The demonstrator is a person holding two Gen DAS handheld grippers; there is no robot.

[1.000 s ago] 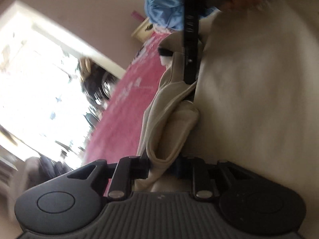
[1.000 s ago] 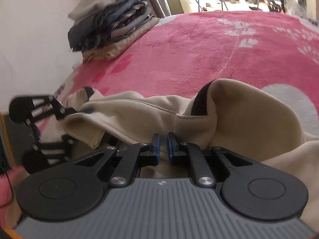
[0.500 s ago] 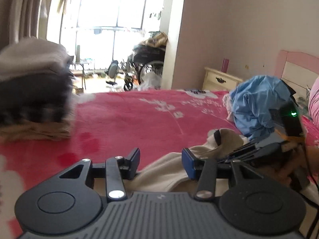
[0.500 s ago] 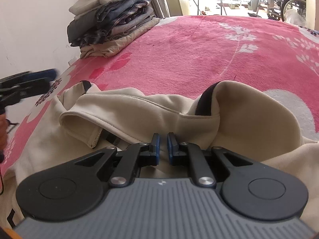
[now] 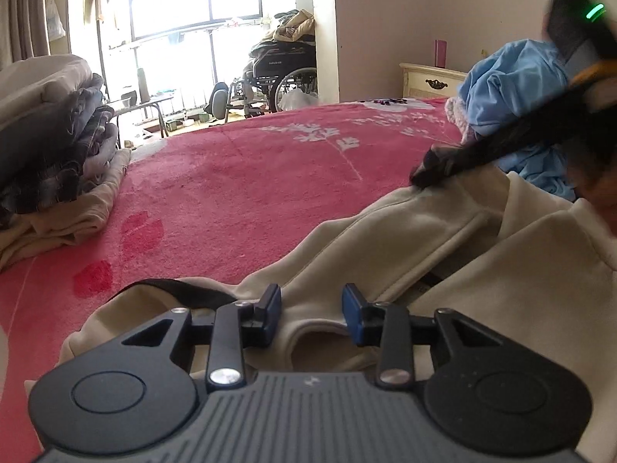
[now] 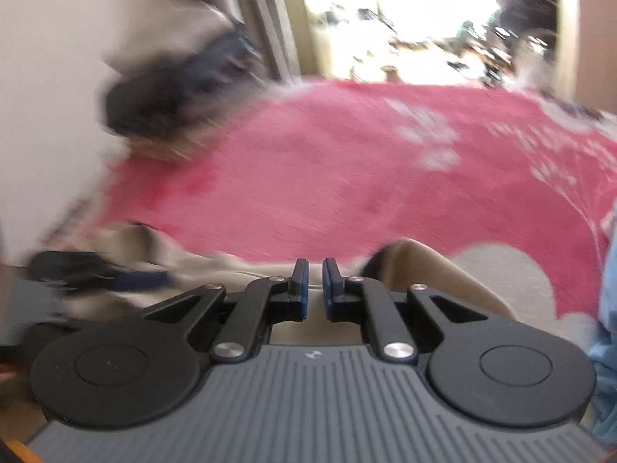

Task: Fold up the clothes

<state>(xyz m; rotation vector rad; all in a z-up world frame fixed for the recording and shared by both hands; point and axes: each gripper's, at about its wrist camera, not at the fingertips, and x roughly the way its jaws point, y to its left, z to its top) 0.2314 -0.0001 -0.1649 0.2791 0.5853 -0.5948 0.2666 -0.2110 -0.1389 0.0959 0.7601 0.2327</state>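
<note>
A cream garment (image 5: 424, 239) lies rumpled on the near part of a bed covered by a pink blanket (image 5: 239, 177), its dark-trimmed edge bunched just ahead of the left claw (image 5: 311, 314). That claw stands open, blue pads apart with a fold of the cream cloth lying between and beneath them but not pinched; its jaws have just eased a little closer. The right claw (image 6: 315, 285) is closed to a narrow slit, and the cream cloth sits right under its tips; from its own blurred view I cannot make out whether a thin layer is caught there. Seen from the left side, the right claw's dark fingers (image 5: 435, 166) come down onto the far upper edge of the garment, and seem to be touching it. A stack of folded clothes (image 5: 58, 146) sits at the far left of the bed, well apart from the cream piece. A crumpled blue cloth (image 5: 516, 88) is heaped on the right, just behind the garment. Beyond the bed, a wheelchair (image 5: 281, 77) stands by the bright window, and a small nightstand (image 5: 432, 81) is against the wall.
</note>
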